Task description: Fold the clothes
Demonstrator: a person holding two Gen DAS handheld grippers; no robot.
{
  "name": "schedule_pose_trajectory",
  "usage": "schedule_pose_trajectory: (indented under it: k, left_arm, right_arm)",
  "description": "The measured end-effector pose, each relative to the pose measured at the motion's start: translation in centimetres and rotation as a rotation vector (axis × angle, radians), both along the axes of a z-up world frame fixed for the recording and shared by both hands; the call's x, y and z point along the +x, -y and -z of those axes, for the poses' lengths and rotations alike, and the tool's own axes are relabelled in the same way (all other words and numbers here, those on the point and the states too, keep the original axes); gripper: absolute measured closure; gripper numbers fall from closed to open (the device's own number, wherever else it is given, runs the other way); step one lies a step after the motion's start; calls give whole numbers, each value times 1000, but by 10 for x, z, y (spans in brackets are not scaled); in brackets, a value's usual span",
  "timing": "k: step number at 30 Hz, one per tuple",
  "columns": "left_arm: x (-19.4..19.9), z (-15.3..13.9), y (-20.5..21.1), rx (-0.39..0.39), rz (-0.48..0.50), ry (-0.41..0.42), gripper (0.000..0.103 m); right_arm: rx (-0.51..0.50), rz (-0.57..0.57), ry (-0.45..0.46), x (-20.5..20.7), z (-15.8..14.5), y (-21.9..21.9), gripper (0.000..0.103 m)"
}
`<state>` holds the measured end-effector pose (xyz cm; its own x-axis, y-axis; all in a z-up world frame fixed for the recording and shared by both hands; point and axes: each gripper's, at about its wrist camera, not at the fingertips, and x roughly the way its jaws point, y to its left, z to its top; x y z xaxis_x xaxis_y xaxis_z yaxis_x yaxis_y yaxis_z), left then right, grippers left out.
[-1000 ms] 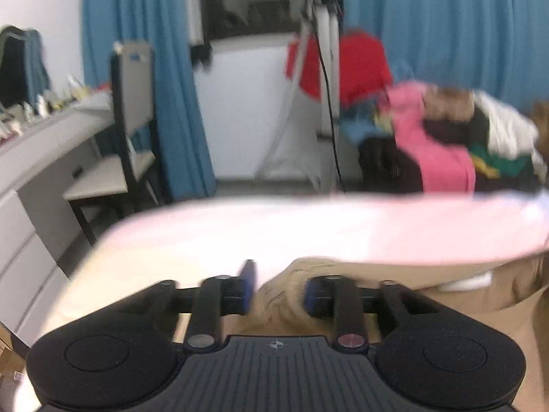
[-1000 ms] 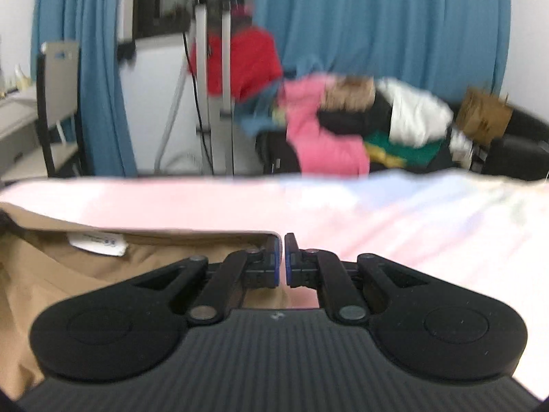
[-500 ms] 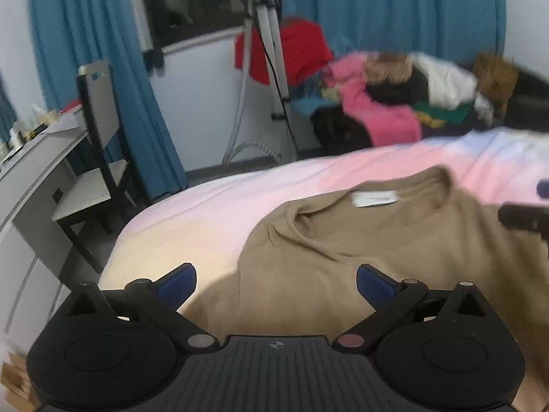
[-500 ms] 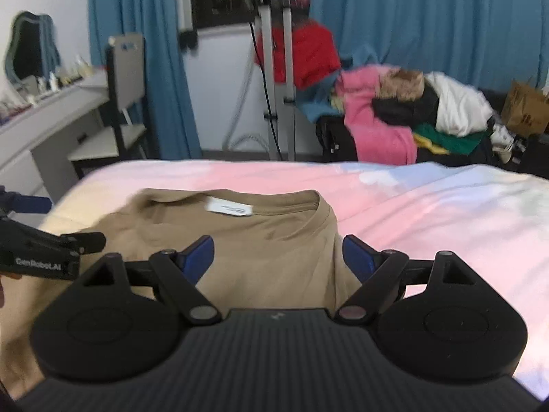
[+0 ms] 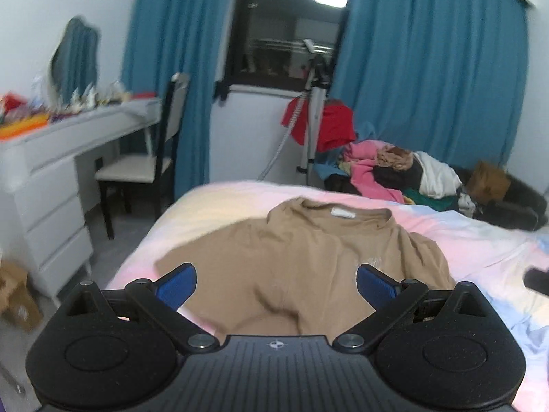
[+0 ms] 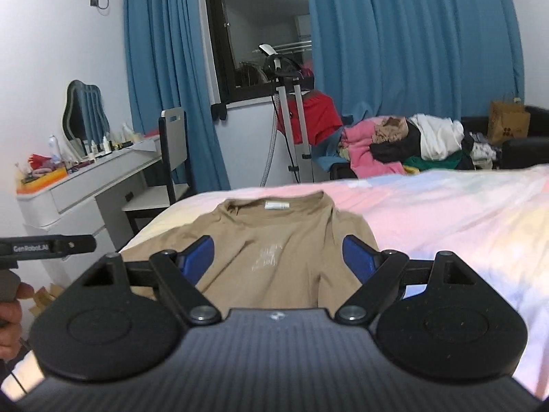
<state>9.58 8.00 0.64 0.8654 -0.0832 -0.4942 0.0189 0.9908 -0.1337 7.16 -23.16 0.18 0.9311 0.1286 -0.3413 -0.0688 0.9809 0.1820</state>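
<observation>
Nearest the lens in each wrist view are the black linkages and blue pads of the tongs. The left tongs (image 5: pixel 276 283) are spread wide with nothing between the pads, and the right tongs (image 6: pixel 278 257) are spread just as wide and equally bare. Both hang above the near part of the tan T-shirt (image 5: pixel 302 261), which lies on the bed (image 5: pixel 480 250) with its collar and white neck label (image 5: pixel 343 213) pointing away toward the far edge; a faint pale print (image 6: pixel 267 254) marks the chest, and the fabric shows soft wrinkles and a rumpled near hem. In the right wrist view the left tool's dark finger, lettered in white, juts in from the left edge, with the person's hand (image 6: pixel 8 312) below it. The bed cover is pastel pink, yellow and pale blue. Beyond the bed's left side stand a white dresser (image 6: pixel 79 192) crowded with bottles and a chair (image 6: pixel 164 185) tucked against it. Past the far edge a heap of clothes (image 6: pixel 405 147) in pink, black, white and green sits beside a metal stand (image 6: pixel 291 123) draped with a red garment (image 6: pixel 320 116). Blue curtains (image 6: pixel 411 41) frame a dark window (image 6: pixel 264 24) at the back.
</observation>
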Motion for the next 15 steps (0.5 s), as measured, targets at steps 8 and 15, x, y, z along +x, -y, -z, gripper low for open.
schedule_pose_trajectory:
  k: [8, 15]
  left_arm:
    - [32, 56, -73, -312, -171, -183, 6]
    - [72, 114, -108, -485, -257, -200, 18]
  right_arm:
    - [83, 22, -43, -10, 23, 21, 20]
    - [180, 37, -127, 12, 54, 34, 20]
